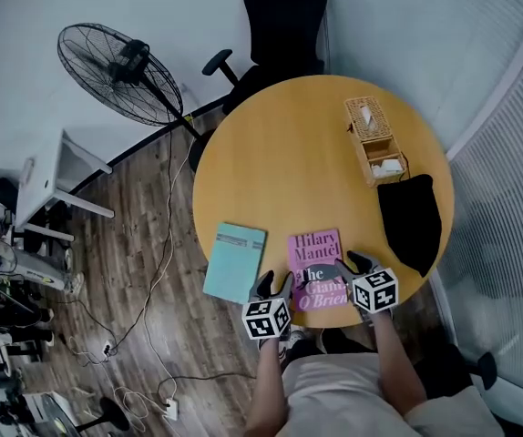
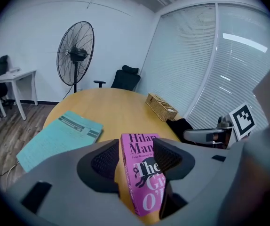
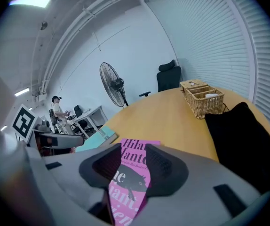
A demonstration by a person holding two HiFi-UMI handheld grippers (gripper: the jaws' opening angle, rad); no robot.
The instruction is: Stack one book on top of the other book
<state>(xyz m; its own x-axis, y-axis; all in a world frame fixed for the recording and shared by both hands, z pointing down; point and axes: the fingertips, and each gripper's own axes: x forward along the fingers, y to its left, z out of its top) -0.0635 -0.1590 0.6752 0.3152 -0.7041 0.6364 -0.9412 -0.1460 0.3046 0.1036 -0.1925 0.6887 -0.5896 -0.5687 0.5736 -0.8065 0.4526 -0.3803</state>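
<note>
Only the head view shows you both books whole. The pink book (image 1: 316,267) lies flat near the near edge of the round table (image 1: 298,153). The teal book (image 1: 235,261) lies just to its left, with a strip of bare table between them. They are not stacked.

The left gripper view adds the pink book's spine (image 2: 125,182). The right gripper view alone shows a person (image 3: 57,109) at a far desk.

Count:
- two books
- two grippers
- one wicker basket (image 1: 374,139)
- one black cloth (image 1: 410,218)
- one fan (image 1: 116,71)
- one chair (image 1: 280,25)

The pink book's long axis runs away from you, cover up, with the top of its title at the far end. The teal book lies nearly parallel, turned slightly.

Your left gripper (image 1: 273,285) sits at the pink book's near left corner, jaws wide apart over the spine edge. Your right gripper (image 1: 353,267) sits at its near right part, jaws moderately apart above the cover. Neither gripper's pads press on the book.
</note>
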